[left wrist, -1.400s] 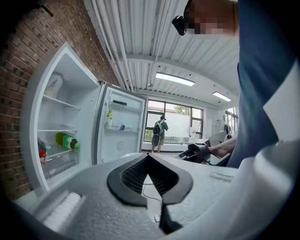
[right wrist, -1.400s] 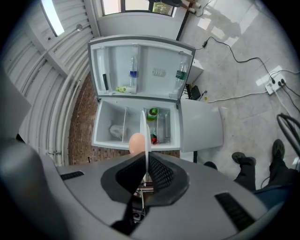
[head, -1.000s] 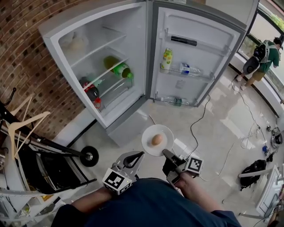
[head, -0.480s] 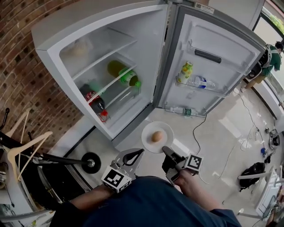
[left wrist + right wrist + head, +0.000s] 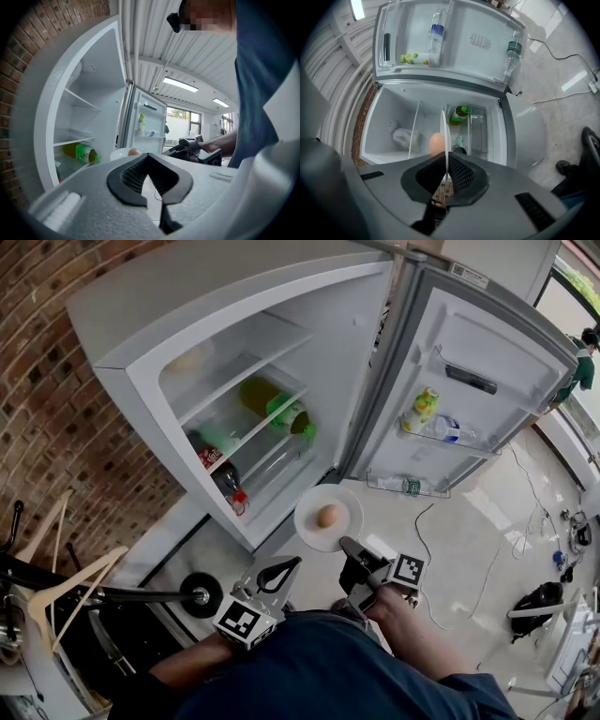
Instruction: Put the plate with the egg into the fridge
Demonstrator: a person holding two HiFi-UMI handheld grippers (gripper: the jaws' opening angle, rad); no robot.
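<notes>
The right gripper [image 5: 349, 547] jaws pinch the plate [image 5: 311, 526] rim; the egg [image 5: 328, 516] sits just past them. The open fridge [image 5: 216, 287] is ahead, so the plate isn't inside. The left gripper [image 5: 292, 563] jaws are shut, empty.

A brick wall [image 5: 56, 381] runs along my left. Low on that side a wooden hanger [image 5: 66, 582] sticks out, with a black wheel [image 5: 199, 594] near it. On the shelves [image 5: 253, 432] a green bottle [image 5: 277, 407] lies above a dark bottle with a red cap [image 5: 220, 474]. The pale lump [image 5: 187, 360] higher up may be a bag. A clear bottle [image 5: 448, 430] and a yellow carton [image 5: 424, 407] sit together in a rack [image 5: 469, 448] further right. A black bag [image 5: 544, 601] lies on the floor [image 5: 487, 521]
</notes>
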